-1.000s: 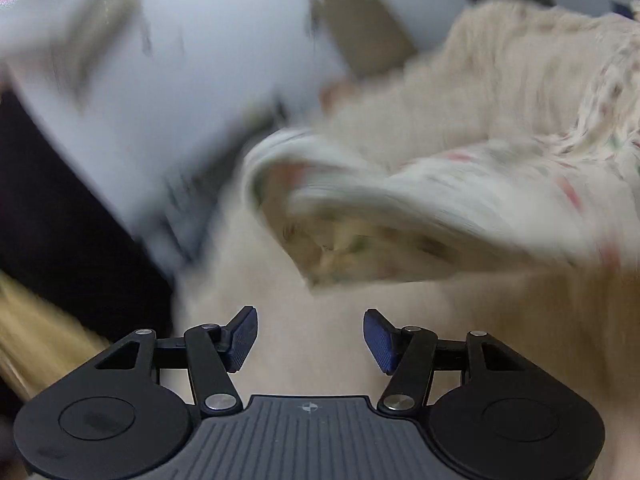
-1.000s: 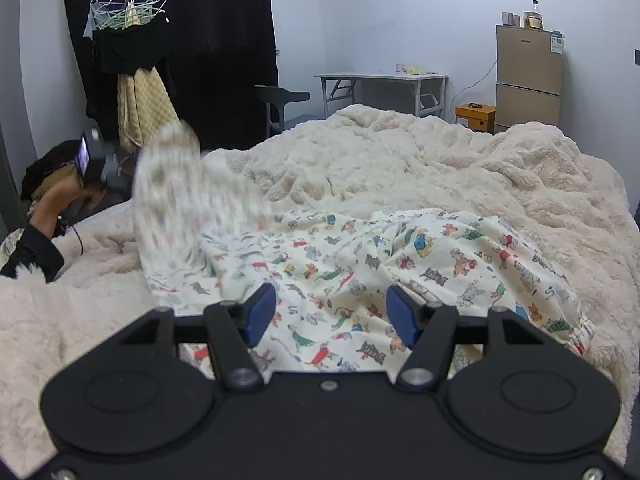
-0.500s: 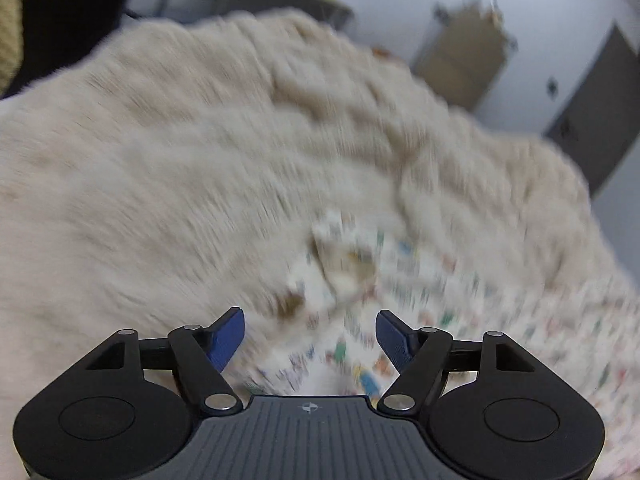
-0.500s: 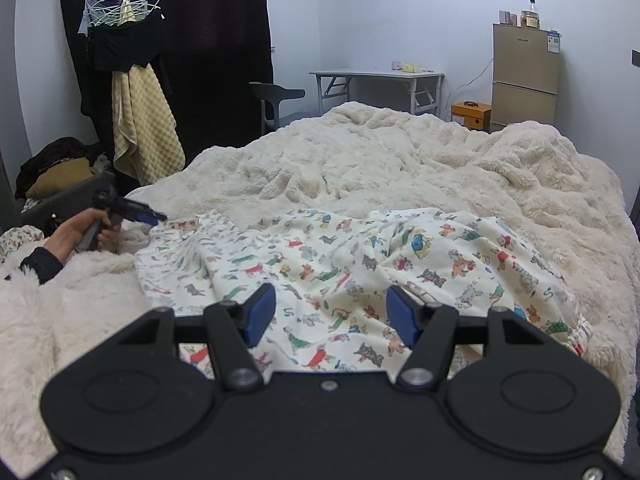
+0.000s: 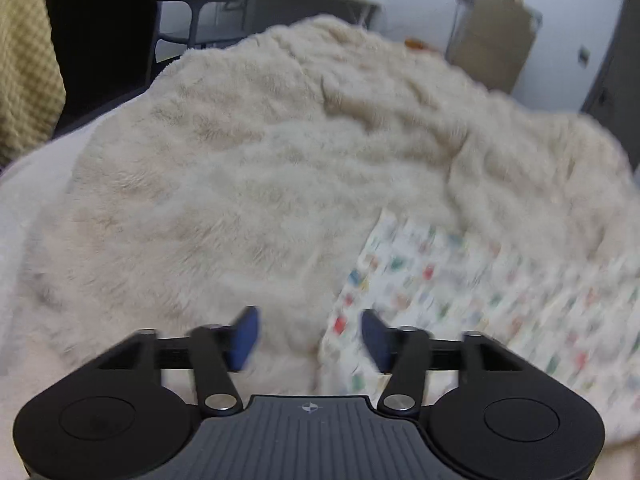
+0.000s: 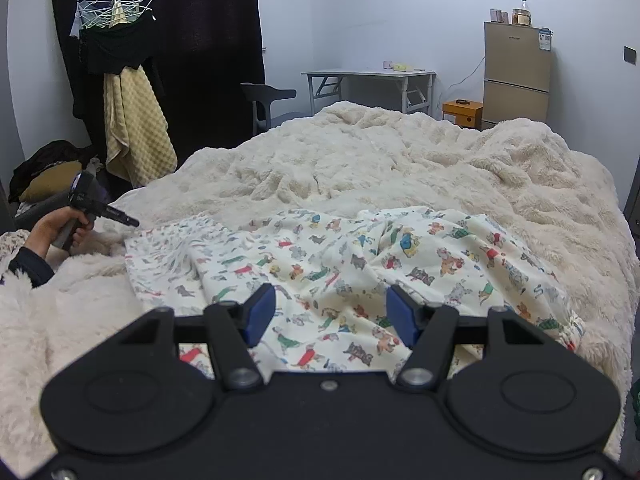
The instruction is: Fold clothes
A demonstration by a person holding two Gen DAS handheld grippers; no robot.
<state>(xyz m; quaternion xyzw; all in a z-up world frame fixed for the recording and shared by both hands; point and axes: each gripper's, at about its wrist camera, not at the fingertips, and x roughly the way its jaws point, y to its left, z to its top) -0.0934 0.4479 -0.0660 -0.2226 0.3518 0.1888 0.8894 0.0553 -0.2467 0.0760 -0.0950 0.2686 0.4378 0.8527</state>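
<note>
A cream garment printed with small cartoon animals (image 6: 360, 256) lies spread and wrinkled on a fluffy cream blanket (image 6: 360, 160). My right gripper (image 6: 330, 304) hovers open over the garment's near edge, with nothing between its fingers. In the right wrist view a hand holds my left gripper (image 6: 120, 216) at the far left, beside the garment's left corner. In the left wrist view my left gripper (image 5: 310, 320) has its jaws opening over the blanket (image 5: 220, 200). The blurred garment (image 5: 460, 280) edge lies by its right finger, not pinched.
A clothes rack with dark clothes and a yellow checked towel (image 6: 136, 128) stands at the back left above a dark pile (image 6: 48, 168). Behind the bed are a chair (image 6: 268, 96), a folding desk (image 6: 368, 76), an orange box (image 6: 466, 112) and a small fridge (image 6: 516, 76).
The garment's left part was up in the air a second ago and now lies flat on the blanket. My left gripper has rolled, dropped and pulled back to the left. The right gripper kept still.
</note>
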